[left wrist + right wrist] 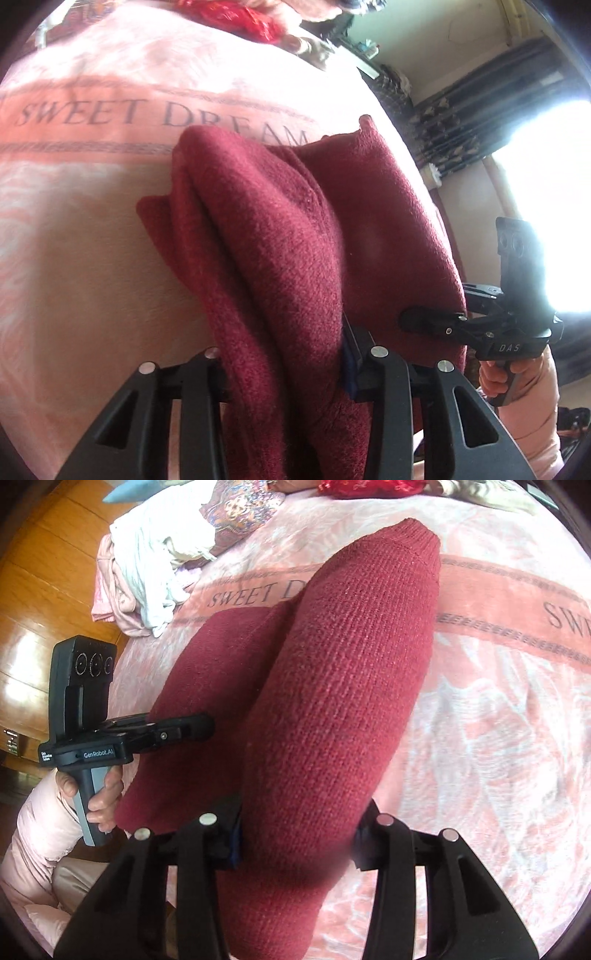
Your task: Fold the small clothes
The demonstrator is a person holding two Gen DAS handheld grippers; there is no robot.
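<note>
A dark red knitted garment (pixel 280 236) lies partly folded on a pink "SWEET DREAM" blanket (pixel 92 206). My left gripper (pixel 291 354) is shut on a thick fold of it, which drapes over and hides the fingertips. My right gripper (pixel 299 830) is shut on another part of the garment (pixel 340 686), a long ribbed roll that reaches away from me. In the left wrist view the right gripper (pixel 417 319) shows at the garment's right edge. In the right wrist view the left gripper (pixel 199 725) shows at its left edge.
A heap of white and pink clothes (pixel 147 572) lies at the blanket's far left corner beside a patterned cushion (pixel 240 509). Bright red fabric (pixel 236 14) lies at the far edge. A wooden floor (pixel 33 602) lies left of the bed, dark curtains (pixel 480 122) and a bright window on the right.
</note>
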